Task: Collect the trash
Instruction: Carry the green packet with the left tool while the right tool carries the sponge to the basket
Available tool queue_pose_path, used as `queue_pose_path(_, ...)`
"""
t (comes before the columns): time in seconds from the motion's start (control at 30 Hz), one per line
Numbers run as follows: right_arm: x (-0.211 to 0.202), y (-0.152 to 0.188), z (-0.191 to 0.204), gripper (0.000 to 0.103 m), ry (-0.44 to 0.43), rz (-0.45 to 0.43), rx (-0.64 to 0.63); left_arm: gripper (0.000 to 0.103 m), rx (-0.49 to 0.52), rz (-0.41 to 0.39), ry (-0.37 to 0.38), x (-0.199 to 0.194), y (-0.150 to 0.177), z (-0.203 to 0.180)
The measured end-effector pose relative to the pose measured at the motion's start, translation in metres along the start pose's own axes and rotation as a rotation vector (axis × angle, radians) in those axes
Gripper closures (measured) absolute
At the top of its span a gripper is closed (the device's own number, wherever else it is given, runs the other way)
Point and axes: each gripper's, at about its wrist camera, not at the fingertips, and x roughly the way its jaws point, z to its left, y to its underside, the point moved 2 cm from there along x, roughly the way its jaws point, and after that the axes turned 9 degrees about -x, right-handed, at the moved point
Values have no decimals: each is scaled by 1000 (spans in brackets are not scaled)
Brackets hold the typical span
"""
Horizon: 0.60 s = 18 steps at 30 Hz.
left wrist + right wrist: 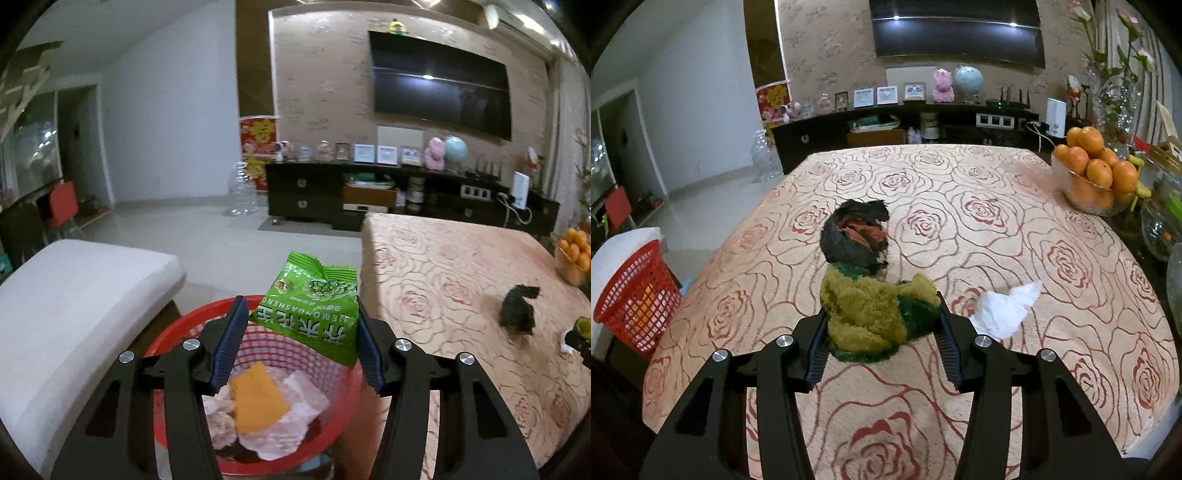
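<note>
Our left gripper holds the green snack bag in its fingers above the red basket. Our right gripper squeezes the fuzzy cloth beside the basket's desk. The bag sits crooked; it might catch the rim and fall outside.

Left wrist view close above the red basket beside the table, facing the television wall, right wrist view low over the tabletop, facing the same wall, both sharing table, basket, television
</note>
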Motion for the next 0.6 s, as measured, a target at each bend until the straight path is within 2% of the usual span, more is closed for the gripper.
queue_pose_path(0.3,5,-31,37,54,-56,-22,-36,50,-91,5,-79,4,-2,37)
queue_pose_path(0.6,7,-82,119,54,-208,-81,-124,50,-134,21,-165,6,3,65)
